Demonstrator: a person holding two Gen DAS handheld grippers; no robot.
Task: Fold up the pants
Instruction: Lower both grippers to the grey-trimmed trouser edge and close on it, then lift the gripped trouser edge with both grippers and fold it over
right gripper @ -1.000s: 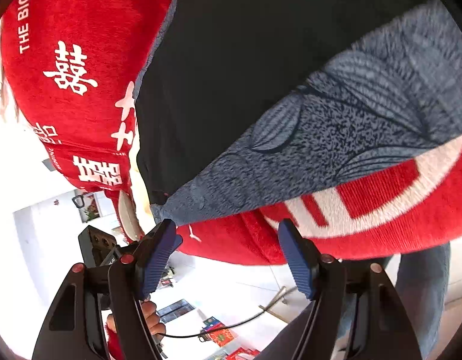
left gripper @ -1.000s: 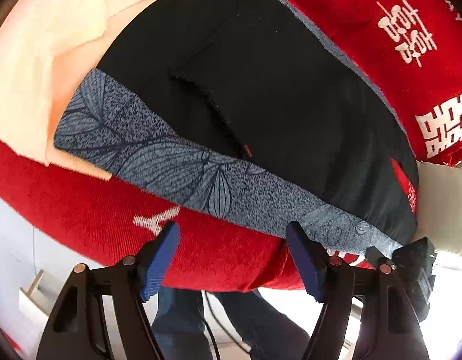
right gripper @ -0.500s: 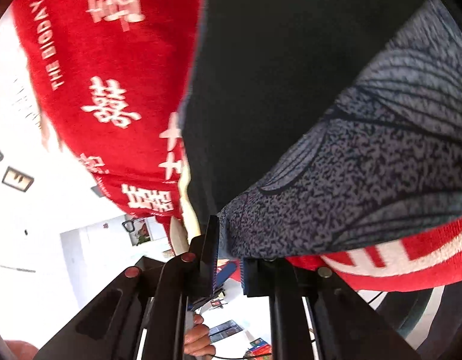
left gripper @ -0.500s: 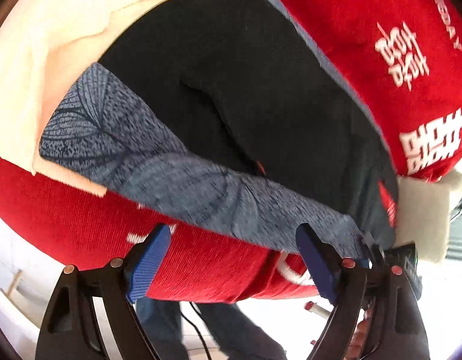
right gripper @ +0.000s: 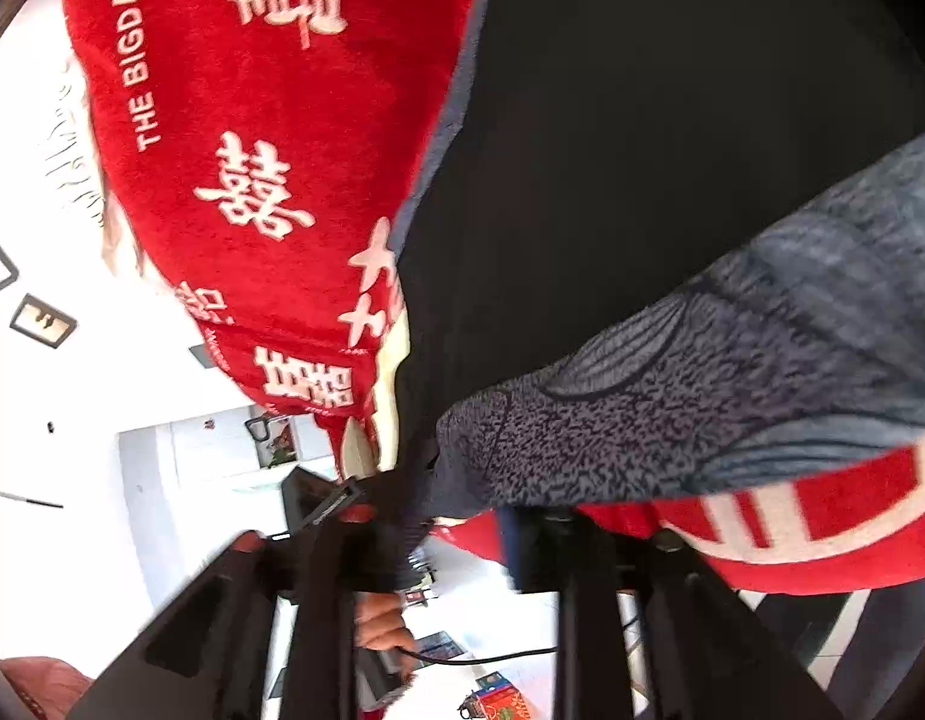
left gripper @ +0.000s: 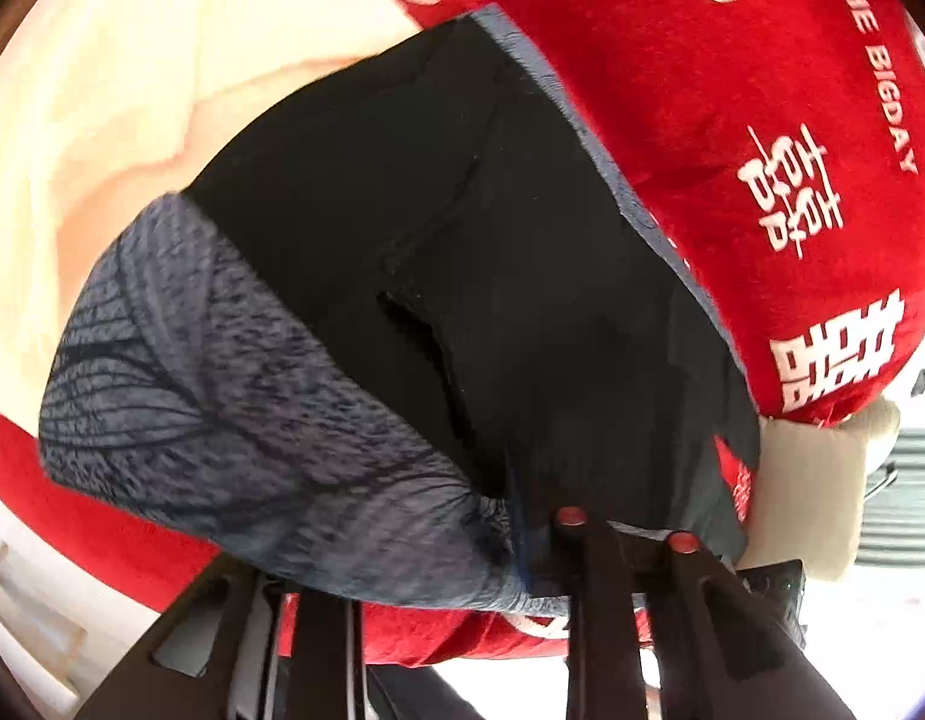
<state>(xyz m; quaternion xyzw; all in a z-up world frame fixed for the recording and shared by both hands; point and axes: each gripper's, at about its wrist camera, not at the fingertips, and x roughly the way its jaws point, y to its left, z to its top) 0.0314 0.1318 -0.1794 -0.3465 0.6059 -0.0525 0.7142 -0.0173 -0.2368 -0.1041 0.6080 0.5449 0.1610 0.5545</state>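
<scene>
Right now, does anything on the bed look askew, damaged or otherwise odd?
Nothing looks damaged. The black pants lie on the red blanket, with the grey leaf-print waistband bunched where the left gripper pinches it. The right gripper sits at the waistband's other end; whether it grips is unclear.

I read this as a home interior: a red plush blanket (right gripper: 270, 138) with white wedding characters and "THE BIGDAY" covers the surface, with white walls, framed pictures (right gripper: 42, 319), and a cream sheet (left gripper: 102, 120) beside it.
</scene>
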